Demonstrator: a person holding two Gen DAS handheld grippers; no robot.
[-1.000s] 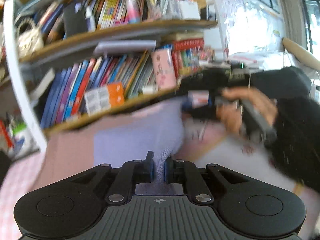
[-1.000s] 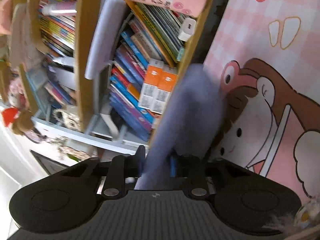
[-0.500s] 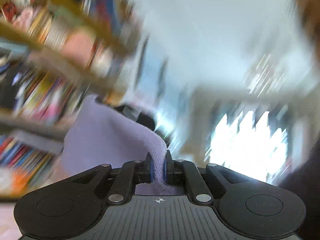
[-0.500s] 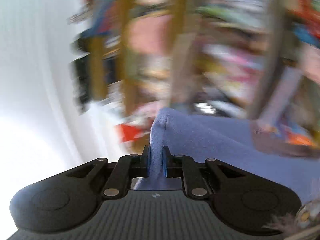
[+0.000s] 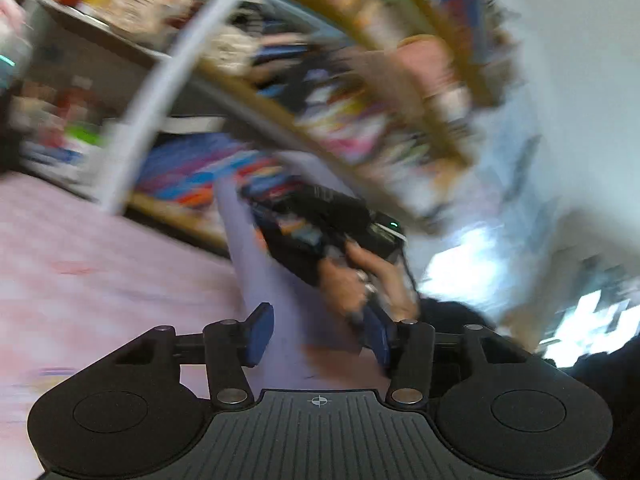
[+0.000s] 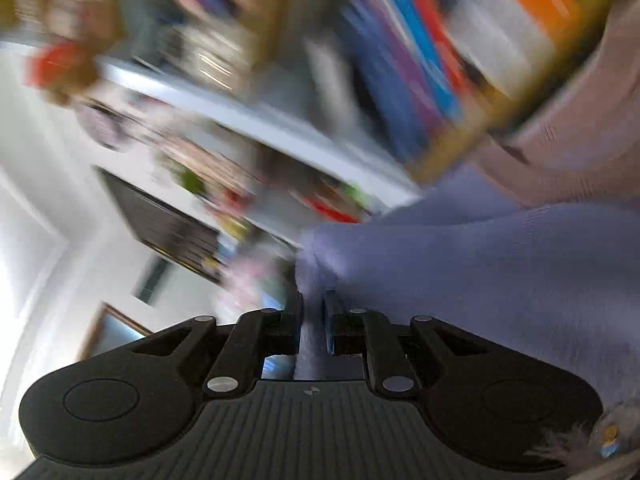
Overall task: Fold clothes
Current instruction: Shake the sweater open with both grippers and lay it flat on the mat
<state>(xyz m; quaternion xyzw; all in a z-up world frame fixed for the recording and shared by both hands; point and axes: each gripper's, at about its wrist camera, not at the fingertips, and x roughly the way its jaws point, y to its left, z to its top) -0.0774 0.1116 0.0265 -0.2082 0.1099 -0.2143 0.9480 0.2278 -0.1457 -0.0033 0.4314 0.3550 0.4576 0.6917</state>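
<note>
Lavender knit fabric (image 6: 500,280), seemingly a sweater though the blur left its cut unclear, was held off the pink checked bedding (image 5: 100,272) in front of the bookshelf (image 5: 360,128). The right gripper (image 6: 312,312) was pressed together on a bunched edge of it, the cloth pinched between the two blue pads. The left gripper (image 5: 316,332) was spreading, its jaws opening; fabric lay between them, but the pads were not seen pressing on it. In the left wrist view the right hand (image 5: 360,280) was seen wrapped around its black tool, just below the bookshelf, with the garment running down from it toward the left gripper.

The step in hand was judged to be a release by the left side while the garment was carried or laid over. The next move was thought to call for a fresh grasp on a free edge or corner, so that a fold could be drawn across the bedding.

Close behind the garment stood the bookshelf, crowded with coloured book spines (image 6: 420,60); a white curved rail (image 5: 160,92) rose beside it. A swung sleeve or gripper could catch on either.
</note>
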